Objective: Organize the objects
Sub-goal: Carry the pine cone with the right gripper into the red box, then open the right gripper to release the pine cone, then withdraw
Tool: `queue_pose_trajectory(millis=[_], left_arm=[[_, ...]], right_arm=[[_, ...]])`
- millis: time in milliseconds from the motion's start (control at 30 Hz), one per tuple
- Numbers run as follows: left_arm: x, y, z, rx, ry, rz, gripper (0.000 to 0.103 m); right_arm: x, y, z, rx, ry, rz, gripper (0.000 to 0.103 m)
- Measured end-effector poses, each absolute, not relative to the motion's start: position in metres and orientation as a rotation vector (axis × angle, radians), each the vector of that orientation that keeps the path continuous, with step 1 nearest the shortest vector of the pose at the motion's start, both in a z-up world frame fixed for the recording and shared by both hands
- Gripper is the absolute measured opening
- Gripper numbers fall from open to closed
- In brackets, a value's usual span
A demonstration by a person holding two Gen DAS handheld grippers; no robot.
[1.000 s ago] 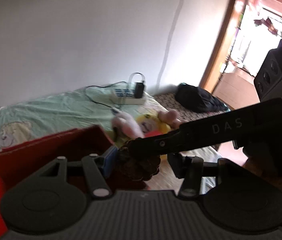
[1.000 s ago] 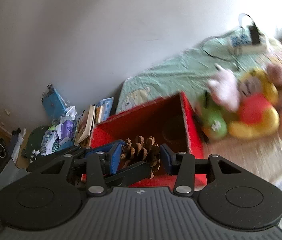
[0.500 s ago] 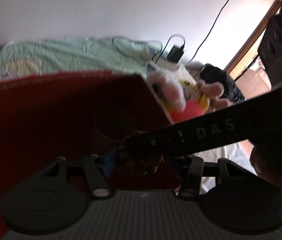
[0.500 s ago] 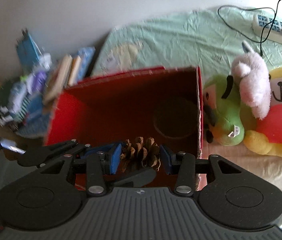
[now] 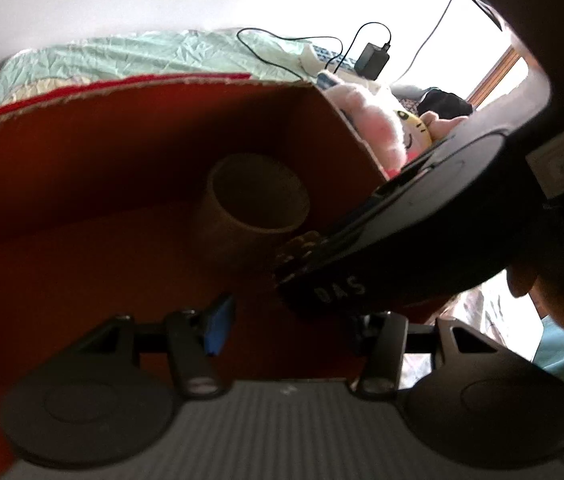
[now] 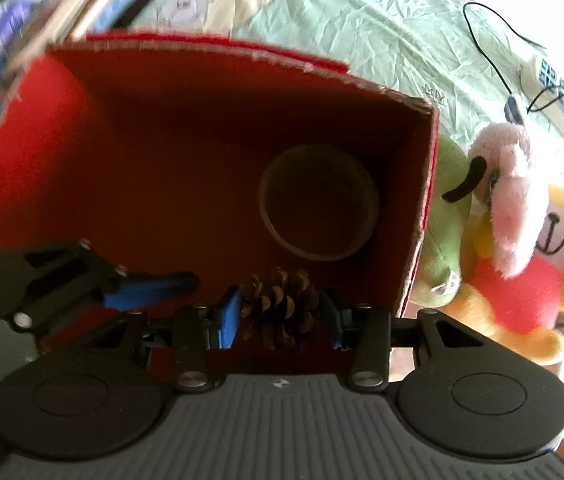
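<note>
My right fingers [image 6: 279, 314] are clamped on the cone [image 6: 279, 308], one blue pad each side at 9 and 3. The cone stands scales-up, long axis along my fingers, pointing down into the red box [image 6: 81, 184]. It hangs over the box's near edge. The open floor is at 10–11 o'clock; the cardboard tube [image 6: 318, 208] stands at 1 o'clock by the right wall, so I judge the drop should go left of it. My left fingers [image 5: 294, 324] are spread and hold nothing, at 9 o'clock from the cone, also inside the box. The box sits on a bed with a green sheet [image 6: 362, 28]; plush toys [image 6: 522, 248] touch its right wall, books [image 6: 61, 12] lie beyond the far left corner.
</note>
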State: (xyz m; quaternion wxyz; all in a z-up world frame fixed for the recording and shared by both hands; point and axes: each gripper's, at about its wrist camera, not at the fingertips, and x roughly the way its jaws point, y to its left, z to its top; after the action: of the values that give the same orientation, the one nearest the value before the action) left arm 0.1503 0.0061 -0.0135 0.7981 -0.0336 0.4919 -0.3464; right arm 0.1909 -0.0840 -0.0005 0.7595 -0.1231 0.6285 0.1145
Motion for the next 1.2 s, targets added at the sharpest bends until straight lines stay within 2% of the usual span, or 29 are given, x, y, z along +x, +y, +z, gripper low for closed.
queue_pose_trajectory(millis=[200,367,767,1067,1200], left_arm=[[0.152,0.012,-0.014,-0.078,1.056,-0.740,0.055],[0.152,0.010,-0.014,-0.067,1.053,-0.740,0.055],[0.153,0.024,-0.008,-0.064,1.029,-0.679,0.055],[0.136,0.020,0.012,0.081,0.967,-0.517,0.055],[0.127,0.018,0.022,0.134,0.943,-0.450,0.059]], right_arm=[[0.187,-0.077,-0.006,-0.345,1.365,0.225,0.047],[0.181,-0.074,-0.009,-0.369,1.357,0.227,0.053],[0.175,-0.094,-0.002,-0.258,1.295,0.207,0.048],[0.169,-0.099,0.011,-0.141,1.233,0.225,0.046],[0.170,-0.109,0.020,-0.111,1.179,0.213,0.046]])
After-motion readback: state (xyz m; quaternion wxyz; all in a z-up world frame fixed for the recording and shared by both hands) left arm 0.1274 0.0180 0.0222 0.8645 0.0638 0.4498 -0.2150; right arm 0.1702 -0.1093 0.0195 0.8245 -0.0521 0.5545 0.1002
